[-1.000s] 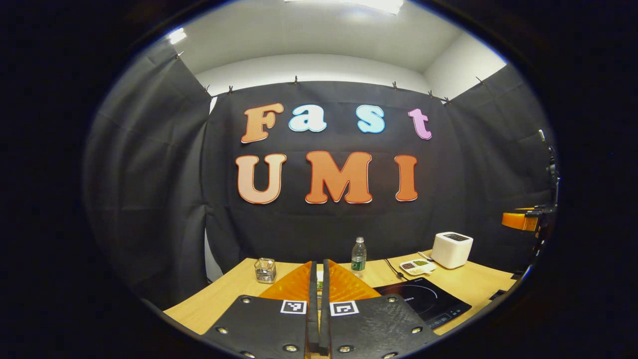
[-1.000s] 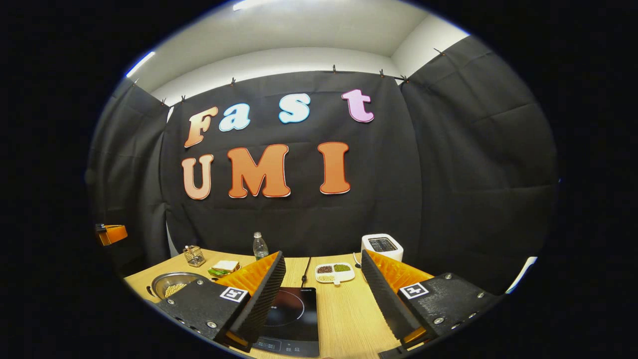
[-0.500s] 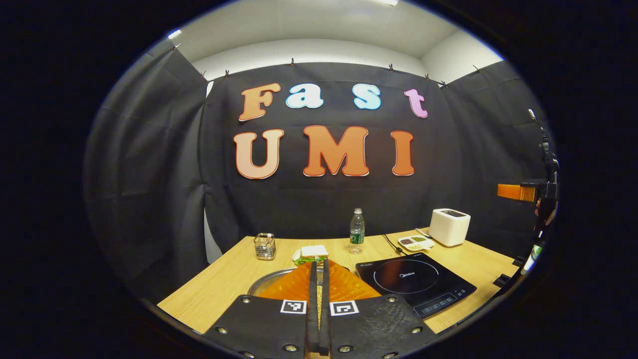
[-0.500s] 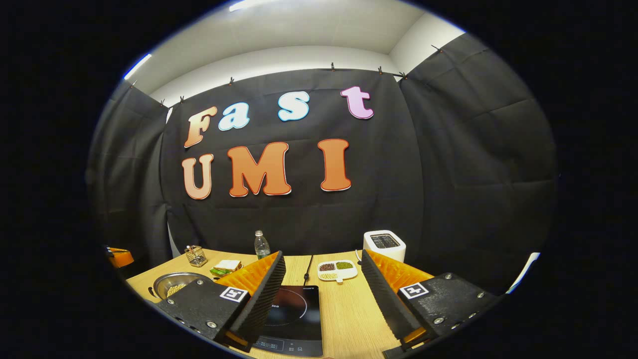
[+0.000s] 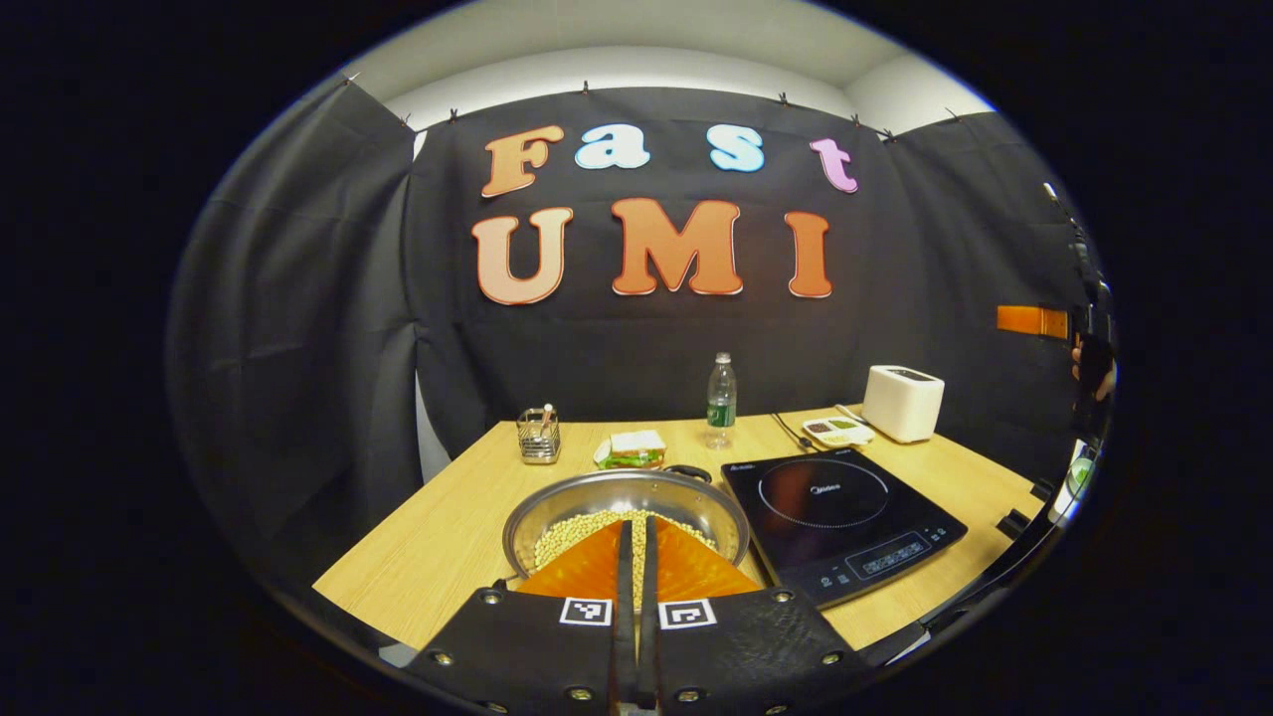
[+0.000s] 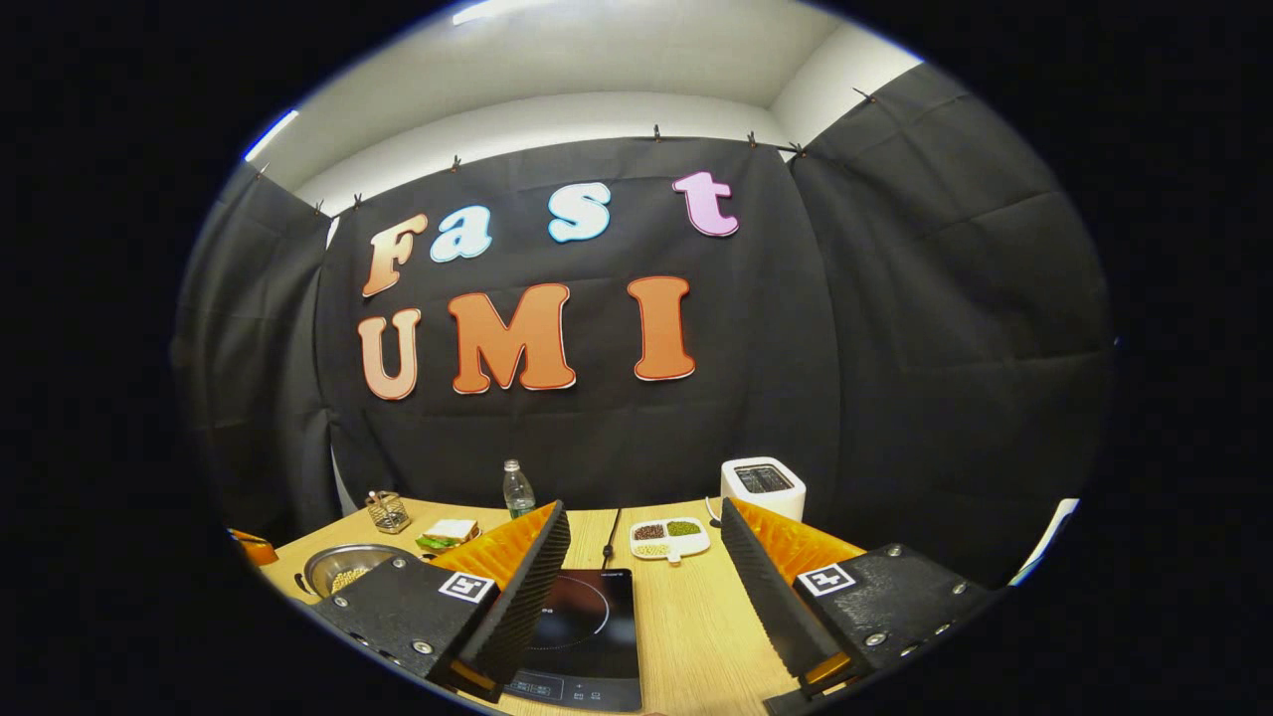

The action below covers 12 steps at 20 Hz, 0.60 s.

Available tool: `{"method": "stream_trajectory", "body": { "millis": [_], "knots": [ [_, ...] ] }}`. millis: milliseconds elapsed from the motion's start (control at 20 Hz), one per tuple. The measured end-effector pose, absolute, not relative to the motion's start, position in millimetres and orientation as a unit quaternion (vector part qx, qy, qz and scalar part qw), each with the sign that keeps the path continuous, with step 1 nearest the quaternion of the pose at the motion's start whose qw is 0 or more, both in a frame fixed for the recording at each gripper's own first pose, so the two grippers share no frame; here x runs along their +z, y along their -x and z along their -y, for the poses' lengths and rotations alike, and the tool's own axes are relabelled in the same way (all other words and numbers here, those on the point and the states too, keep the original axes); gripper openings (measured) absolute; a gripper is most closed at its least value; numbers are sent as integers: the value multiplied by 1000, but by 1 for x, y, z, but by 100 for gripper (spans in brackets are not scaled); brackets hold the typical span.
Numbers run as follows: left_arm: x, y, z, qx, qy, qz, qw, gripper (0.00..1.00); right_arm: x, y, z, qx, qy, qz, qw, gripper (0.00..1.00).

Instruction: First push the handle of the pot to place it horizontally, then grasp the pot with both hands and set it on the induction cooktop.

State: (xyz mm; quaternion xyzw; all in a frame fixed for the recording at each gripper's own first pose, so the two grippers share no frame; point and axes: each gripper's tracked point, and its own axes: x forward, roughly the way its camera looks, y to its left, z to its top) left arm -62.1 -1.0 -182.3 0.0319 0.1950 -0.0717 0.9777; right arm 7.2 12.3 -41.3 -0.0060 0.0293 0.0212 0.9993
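A steel pot [image 5: 625, 507] with pale beans in it sits on the wooden table [image 5: 448, 537], just left of the black induction cooktop [image 5: 840, 507]. One black pot handle [image 5: 686, 471] points to the far side. My left gripper [image 5: 636, 525] is shut with nothing in it and hovers above the pot's near rim. In the right gripper view, my right gripper [image 6: 644, 512] stands wide open above the cooktop [image 6: 587, 626], holding nothing. The pot [image 6: 343, 569] lies far to its left.
Along the back of the table stand a wire holder [image 5: 538, 436], a sandwich plate [image 5: 631, 449], a water bottle [image 5: 721, 390], a divided dish of beans [image 5: 837, 431] and a white toaster [image 5: 902, 401]. A black cable [image 5: 791, 434] runs to the cooktop.
The left gripper view has tipped downward and drawn back, bringing the whole pot and cooktop into sight. The left gripper stayed shut. The right gripper barely moved and stayed open.
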Motion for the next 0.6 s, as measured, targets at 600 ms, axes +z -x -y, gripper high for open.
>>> {"method": "stream_trajectory", "body": {
  "millis": [600],
  "knots": [
    [-272,95,-26,-56,-29,-298,952,2,-49,-11,-19,21,9,-34,999,95]
  ]
}}
